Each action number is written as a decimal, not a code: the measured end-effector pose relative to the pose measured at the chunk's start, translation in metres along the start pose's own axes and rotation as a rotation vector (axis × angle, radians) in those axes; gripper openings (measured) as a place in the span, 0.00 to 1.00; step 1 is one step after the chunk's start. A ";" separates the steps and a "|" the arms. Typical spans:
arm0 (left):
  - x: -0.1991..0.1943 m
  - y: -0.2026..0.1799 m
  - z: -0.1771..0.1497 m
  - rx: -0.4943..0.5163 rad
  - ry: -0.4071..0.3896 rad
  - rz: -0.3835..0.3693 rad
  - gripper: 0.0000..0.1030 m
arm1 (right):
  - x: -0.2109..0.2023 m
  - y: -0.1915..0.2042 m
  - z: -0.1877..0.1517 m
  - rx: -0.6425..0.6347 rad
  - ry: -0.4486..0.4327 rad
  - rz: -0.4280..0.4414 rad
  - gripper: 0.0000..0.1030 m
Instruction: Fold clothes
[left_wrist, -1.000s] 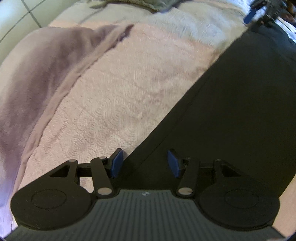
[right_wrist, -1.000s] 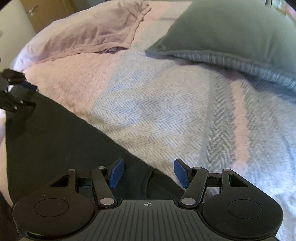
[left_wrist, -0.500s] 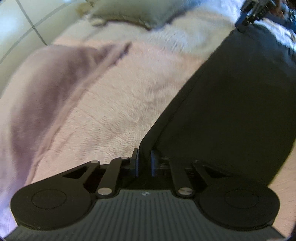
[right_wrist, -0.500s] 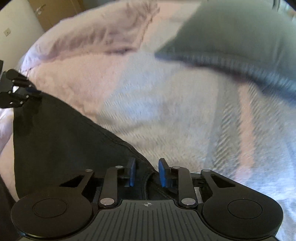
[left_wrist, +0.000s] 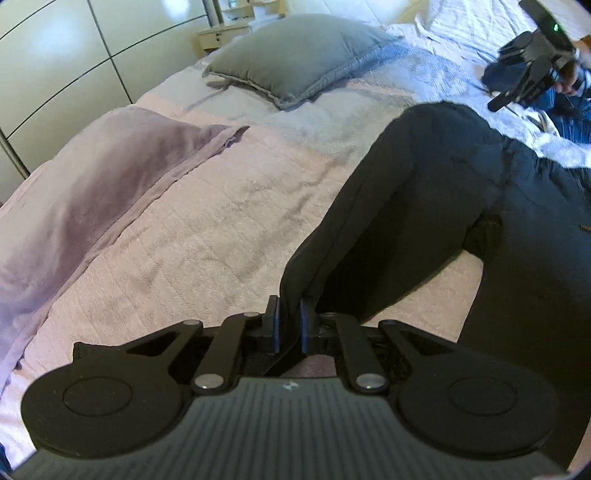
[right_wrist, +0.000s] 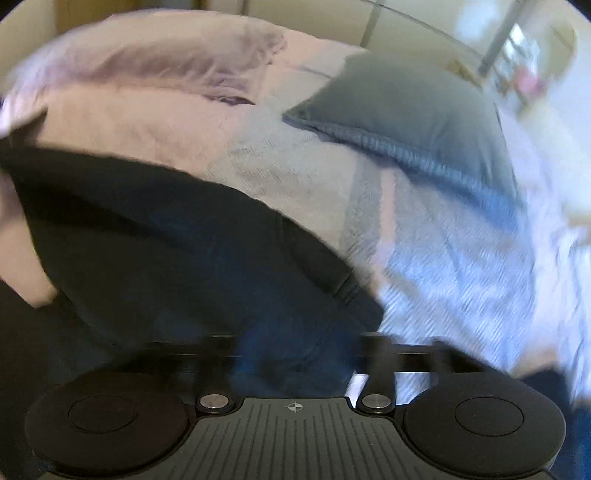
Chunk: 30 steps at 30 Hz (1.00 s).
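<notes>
- Two tools work one black garment, which lies partly on the bed and partly lifted off it.
- Left tool: jaws narrow, pinching a corner or edge of the garment. The cloth rises from the pads as a taut ridge, then runs away across the quilt.
- Right tool: its own view is motion-blurred and dark cloth covers the jaw area, so the jaw gap cannot be told. In the left view the right tool appears high above the far end of the garment; its fingers are too small to read there.
- Position: the garment spans the pink quilt between the tools, with a bare patch of quilt showing under the raised part. A grey pillow and a mauve blanket lie well apart from it.
- Handling, judged: soft, limp and light. It sags wherever unsupported, holds no shape of its own, and bunches readily. Dark knit of this kind is unlikely to slip from closed pads, yet a thin single layer can pull free under a sharp tug.
- Grip points, judged: hems, corners and seams, where cloth is doubled. Matching corners at both ends should keep the edge straight.
- Fold stage cannot be settled from these views.
</notes>
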<state>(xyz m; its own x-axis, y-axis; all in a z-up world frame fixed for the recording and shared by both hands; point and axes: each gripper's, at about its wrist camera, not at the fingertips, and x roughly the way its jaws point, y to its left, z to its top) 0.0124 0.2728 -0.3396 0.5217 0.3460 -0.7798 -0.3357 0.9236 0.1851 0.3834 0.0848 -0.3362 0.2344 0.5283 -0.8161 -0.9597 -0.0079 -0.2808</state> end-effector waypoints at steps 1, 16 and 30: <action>0.000 0.000 -0.001 -0.007 -0.004 0.003 0.08 | 0.008 0.001 0.004 -0.045 -0.004 -0.004 0.65; 0.000 -0.011 -0.023 -0.049 0.017 -0.001 0.09 | 0.123 -0.061 0.049 -0.179 0.172 0.309 0.64; 0.010 -0.014 -0.030 -0.071 0.065 0.002 0.09 | 0.145 -0.117 0.032 0.227 0.276 0.489 0.67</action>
<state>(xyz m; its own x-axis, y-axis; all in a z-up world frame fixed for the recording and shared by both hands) -0.0011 0.2587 -0.3677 0.4699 0.3339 -0.8171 -0.3925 0.9082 0.1454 0.5250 0.1895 -0.4055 -0.2394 0.2690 -0.9329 -0.9684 0.0034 0.2495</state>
